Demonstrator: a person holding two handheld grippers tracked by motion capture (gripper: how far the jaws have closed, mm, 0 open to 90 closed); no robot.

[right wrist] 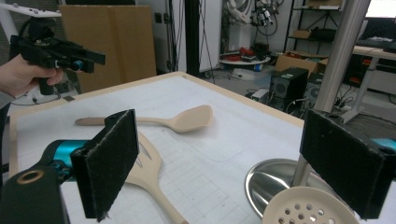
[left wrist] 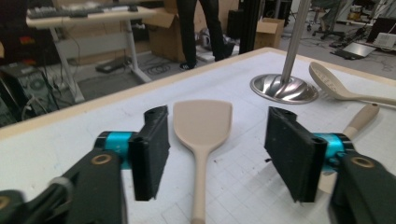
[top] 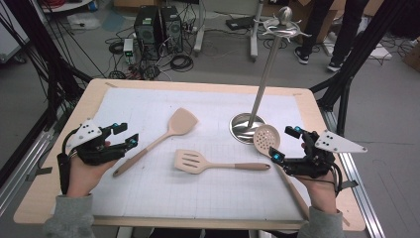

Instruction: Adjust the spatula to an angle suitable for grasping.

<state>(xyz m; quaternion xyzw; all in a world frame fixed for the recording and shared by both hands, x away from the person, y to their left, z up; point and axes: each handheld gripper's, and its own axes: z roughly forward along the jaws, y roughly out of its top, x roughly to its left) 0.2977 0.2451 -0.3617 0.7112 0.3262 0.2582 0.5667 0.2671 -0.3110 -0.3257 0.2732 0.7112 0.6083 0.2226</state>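
On a table (top: 54, 198) covered by a white gridded mat (top: 218, 104), three beige kitchen tools beside a metal stand (top: 262, 74) with a round base.

Left gripper (top: 126, 135) held just above the mat at the left, jaws wide apart with nothing between the pads; seen in the left gripper view (left wrist: 217, 149) lined up over the handle of the solid spatula (top: 161, 136), not touching it. Spatula lying at a slant, blade toward the far side.

Right gripper (top: 285, 145) at the right, jaws spread wide and empty, hovering just beside the skimmer (top: 266, 138), whose perforated round head lies against the stand's base. In the right gripper view (right wrist: 219, 163), skimmer head low between the jaws, no pad on it.

Slotted turner (top: 198, 161) flat between the two grippers, handle pointing toward the right one.
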